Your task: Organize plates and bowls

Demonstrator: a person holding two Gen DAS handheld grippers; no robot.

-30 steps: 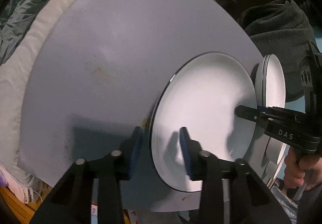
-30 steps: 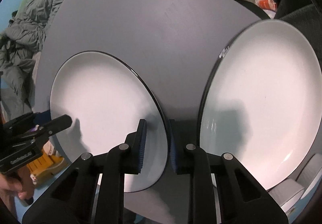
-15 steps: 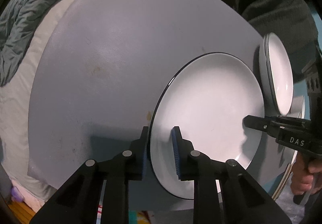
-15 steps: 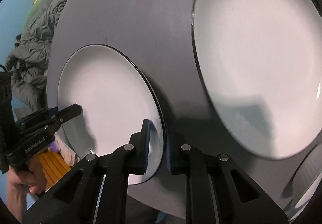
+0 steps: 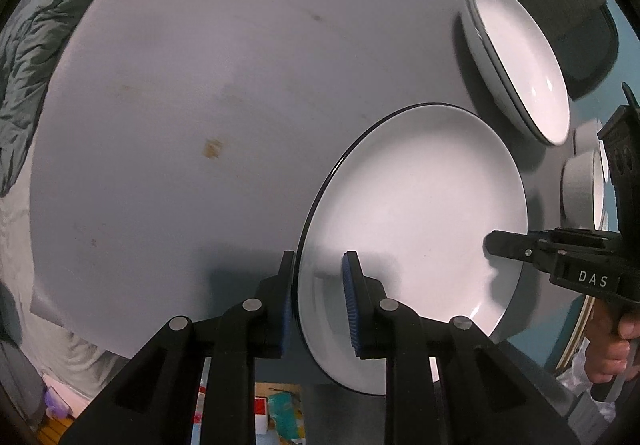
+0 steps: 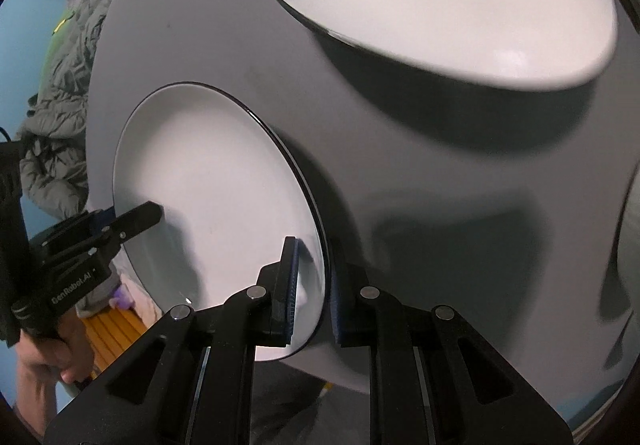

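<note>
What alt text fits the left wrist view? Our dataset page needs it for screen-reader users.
Two black grippers, the left gripper and the right gripper, clamp opposite rims of a round white plate with a thin dark edge over a grey tabletop. Stacked white plates sit behind it.

"DAS" on right hand-held gripper [image 5: 496, 245]; "GenRobot.AI" on left hand-held gripper [image 6: 154, 211]
</note>
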